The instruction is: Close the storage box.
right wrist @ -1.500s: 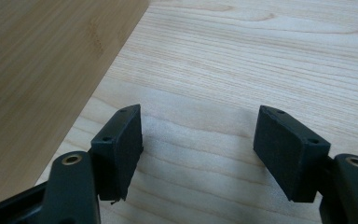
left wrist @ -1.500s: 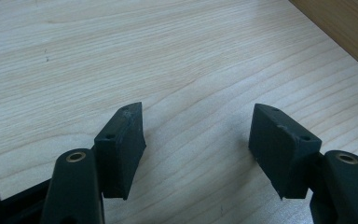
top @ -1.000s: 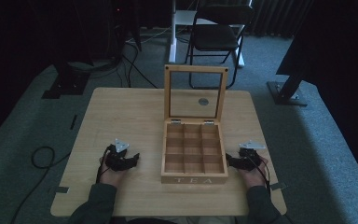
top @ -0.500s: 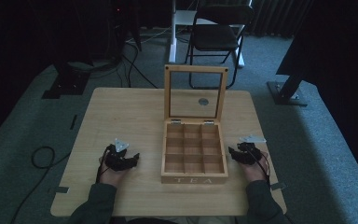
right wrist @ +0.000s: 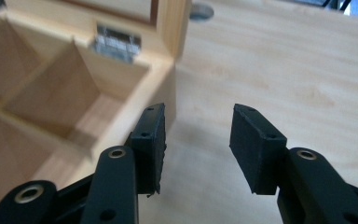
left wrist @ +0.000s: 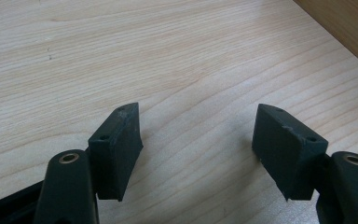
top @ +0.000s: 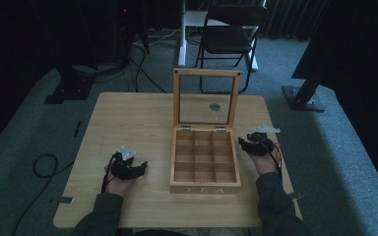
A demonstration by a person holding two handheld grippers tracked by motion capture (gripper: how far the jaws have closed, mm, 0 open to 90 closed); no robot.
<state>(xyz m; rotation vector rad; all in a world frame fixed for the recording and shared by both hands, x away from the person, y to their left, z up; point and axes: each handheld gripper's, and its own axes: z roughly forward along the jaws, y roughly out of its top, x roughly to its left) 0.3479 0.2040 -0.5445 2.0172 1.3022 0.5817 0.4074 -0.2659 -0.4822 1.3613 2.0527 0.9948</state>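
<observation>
Wooden tea box, lid upright and nine compartments bare, centred on the counter between the two tools. Right tool just beside the box's right wall near the hinge; left tool well apart on the left. Pale wood counter, grey carpet, folding chair beyond. Both tools spread apart, gripping nothing, left above bare wood.
</observation>
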